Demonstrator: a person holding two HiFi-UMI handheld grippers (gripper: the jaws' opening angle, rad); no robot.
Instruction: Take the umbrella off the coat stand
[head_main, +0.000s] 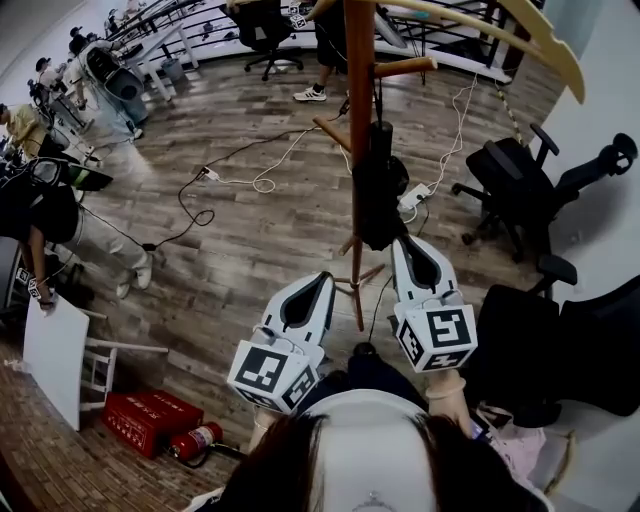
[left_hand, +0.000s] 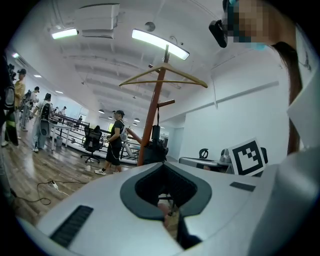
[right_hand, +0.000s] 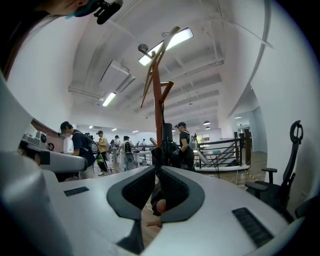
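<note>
A brown wooden coat stand (head_main: 358, 120) rises from the plank floor just ahead of me, with a wooden hanger (head_main: 520, 35) across its top. A black folded umbrella (head_main: 378, 190) hangs by its strap from a peg on the pole. My right gripper (head_main: 399, 240) is shut and empty, its tip just below and right of the umbrella's lower end. My left gripper (head_main: 326, 276) is lower and left of the pole, also shut with nothing in it. Both gripper views look level at the stand (left_hand: 152, 110) (right_hand: 158, 100) and the umbrella (left_hand: 152, 149) (right_hand: 167, 142) beyond the joined jaws.
Black office chairs (head_main: 520, 180) stand to the right of the stand. Cables and a power strip (head_main: 413, 197) lie on the floor round its base. A red box (head_main: 150, 418), a fire extinguisher (head_main: 195, 440) and a white board (head_main: 55, 360) are at lower left. People stand at left and back.
</note>
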